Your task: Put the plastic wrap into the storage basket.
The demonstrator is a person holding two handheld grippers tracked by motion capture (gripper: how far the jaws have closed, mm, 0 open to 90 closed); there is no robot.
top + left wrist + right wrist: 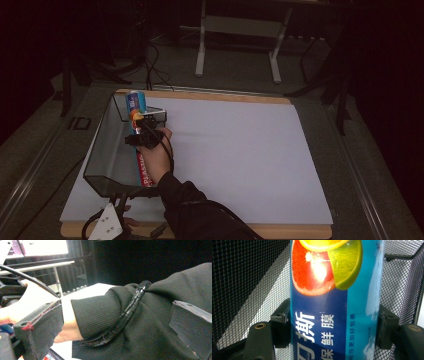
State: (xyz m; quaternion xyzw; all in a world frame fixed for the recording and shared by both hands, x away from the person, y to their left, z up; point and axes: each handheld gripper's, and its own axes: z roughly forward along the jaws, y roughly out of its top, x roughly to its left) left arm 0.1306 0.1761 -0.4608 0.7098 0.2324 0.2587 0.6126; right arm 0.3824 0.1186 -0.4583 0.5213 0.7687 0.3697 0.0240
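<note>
Blue cylindrical cling-film roll point(335, 305), printed with citrus slices, is being held in the right gripper point(141, 131), jaws clamping its sides, inside the black wire-mesh basket point(100, 160). Placing seems underway; next, lowering and releasing. Left gripper point(117, 337) is standing wide, empty.

A long blue cling-film roll point(337, 315), printed with citrus slices and white Chinese lettering, is lying lengthwise inside the dark wire-mesh basket point(102, 160), its top end sticking up over the far rim

Table point(280, 232) w/ white sheet point(240, 160); mesh basket point(102, 162) on it.
</note>
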